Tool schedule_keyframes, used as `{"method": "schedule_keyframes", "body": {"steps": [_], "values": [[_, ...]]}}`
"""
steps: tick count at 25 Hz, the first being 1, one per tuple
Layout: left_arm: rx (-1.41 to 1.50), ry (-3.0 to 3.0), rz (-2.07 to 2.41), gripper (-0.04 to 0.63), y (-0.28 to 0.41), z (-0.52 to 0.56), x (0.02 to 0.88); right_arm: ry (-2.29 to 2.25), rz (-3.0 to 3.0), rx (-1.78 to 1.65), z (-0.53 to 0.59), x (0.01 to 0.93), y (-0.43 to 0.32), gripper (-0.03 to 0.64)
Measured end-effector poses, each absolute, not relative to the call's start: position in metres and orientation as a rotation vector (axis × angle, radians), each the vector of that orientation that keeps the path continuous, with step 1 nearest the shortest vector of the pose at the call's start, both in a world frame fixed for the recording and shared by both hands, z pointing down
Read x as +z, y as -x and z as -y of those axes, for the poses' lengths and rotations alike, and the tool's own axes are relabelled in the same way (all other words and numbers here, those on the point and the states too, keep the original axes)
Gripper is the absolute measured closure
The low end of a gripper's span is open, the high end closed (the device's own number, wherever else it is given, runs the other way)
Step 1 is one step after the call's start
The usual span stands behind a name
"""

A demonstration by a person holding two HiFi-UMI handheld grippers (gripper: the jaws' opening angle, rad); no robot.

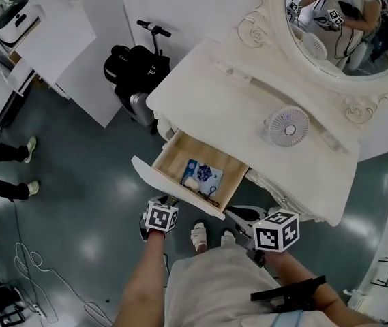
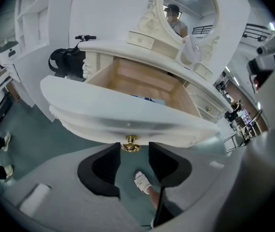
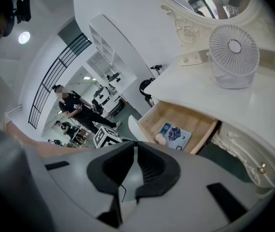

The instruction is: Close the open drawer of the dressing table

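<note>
brass knob (image 2: 130, 143) sits between left tool's (image 2: 132, 150) parted jaws.

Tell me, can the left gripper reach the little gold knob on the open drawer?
Probably yes: the gold knob sits right at the open jaw tips of the left gripper, with nothing in between.

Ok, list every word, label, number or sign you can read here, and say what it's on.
No readable text anywhere.
On the blue-and-white packet in the drawer: print too small to read.
On the left marker cube and the right marker cube: only black-and-white square patterns, no letters.
</note>
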State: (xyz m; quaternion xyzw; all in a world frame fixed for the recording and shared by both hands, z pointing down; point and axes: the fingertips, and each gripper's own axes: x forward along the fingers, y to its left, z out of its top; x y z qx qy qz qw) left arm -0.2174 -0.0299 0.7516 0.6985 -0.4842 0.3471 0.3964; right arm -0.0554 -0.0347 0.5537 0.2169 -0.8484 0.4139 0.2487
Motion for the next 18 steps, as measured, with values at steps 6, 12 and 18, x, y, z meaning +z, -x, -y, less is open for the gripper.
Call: {"method": "schedule_keyframes", "body": {"steps": [6, 12, 18], "values": [[0.894, -1.754, 1.233, 0.43, 0.219, 0.032, 0.757, -0.597, 2.3, 1.137, 0.035, 0.557, 0.056, 0.598], [0.915, -1.751, 1.227, 0.459, 0.221, 0.033, 0.76, -0.604, 2.292, 1.144, 0.035, 0.558, 0.054, 0.598], [0.922, -1.762, 1.225, 0.459, 0.22, 0.04, 0.759, -0.607, 2.288, 1.15, 0.038, 0.558, 0.053, 0.598]]}}
